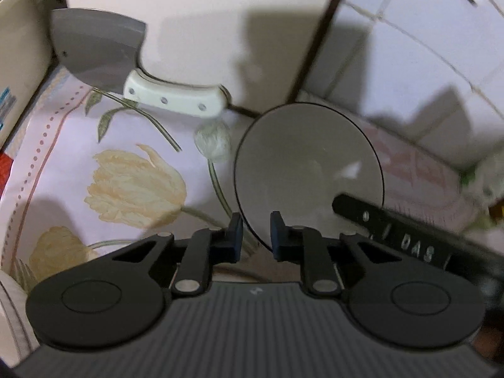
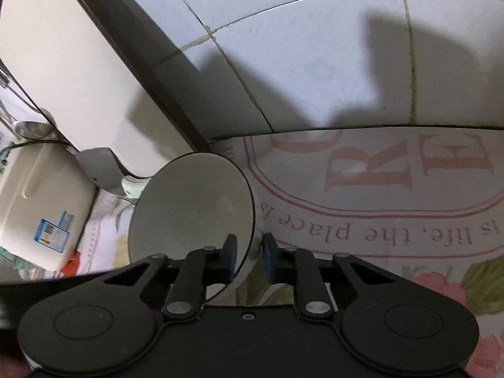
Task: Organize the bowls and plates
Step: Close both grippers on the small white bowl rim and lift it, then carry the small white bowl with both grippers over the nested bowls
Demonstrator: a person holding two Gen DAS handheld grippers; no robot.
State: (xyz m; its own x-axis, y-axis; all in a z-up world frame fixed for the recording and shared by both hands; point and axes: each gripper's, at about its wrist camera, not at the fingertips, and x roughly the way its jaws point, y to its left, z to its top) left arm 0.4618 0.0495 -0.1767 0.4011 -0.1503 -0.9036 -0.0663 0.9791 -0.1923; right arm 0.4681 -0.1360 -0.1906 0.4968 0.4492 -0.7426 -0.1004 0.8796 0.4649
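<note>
Nearest to me in the left wrist view, my left gripper (image 1: 255, 236) has its jaws drawn in narrow on the near rim of the white bowl (image 1: 308, 170): one blue pad (image 1: 235, 236) sits outside the rim and the other inside, so I read it as pinching the edge. In the right wrist view my right gripper (image 2: 249, 260) does the same on the opposite side of that bowl (image 2: 192, 208), jaws narrow with the dark-edged rim running down between the pads (image 2: 231, 258). Both of my grippers are on one bowl, then (its inside looks empty and pale grey in this light).

The bowl sits on a printed tablecloth (image 1: 126, 173) with yellow tulips on the left side and, seen from the right camera, pink lettering and a rose print (image 2: 393, 195). The right gripper's black body crosses the bowl's far edge in the left view (image 1: 393, 233).

Just beyond the bowl lies a cleaver (image 1: 94, 53) with a white riveted handle (image 1: 173, 100), propped against a white cutting board (image 1: 204, 15) that leans on the tiled wall (image 2: 315, 47). Off to the left stands a cream appliance (image 2: 41, 195) with a blue label, and a metal ladle (image 2: 31, 129) shows behind it.
</note>
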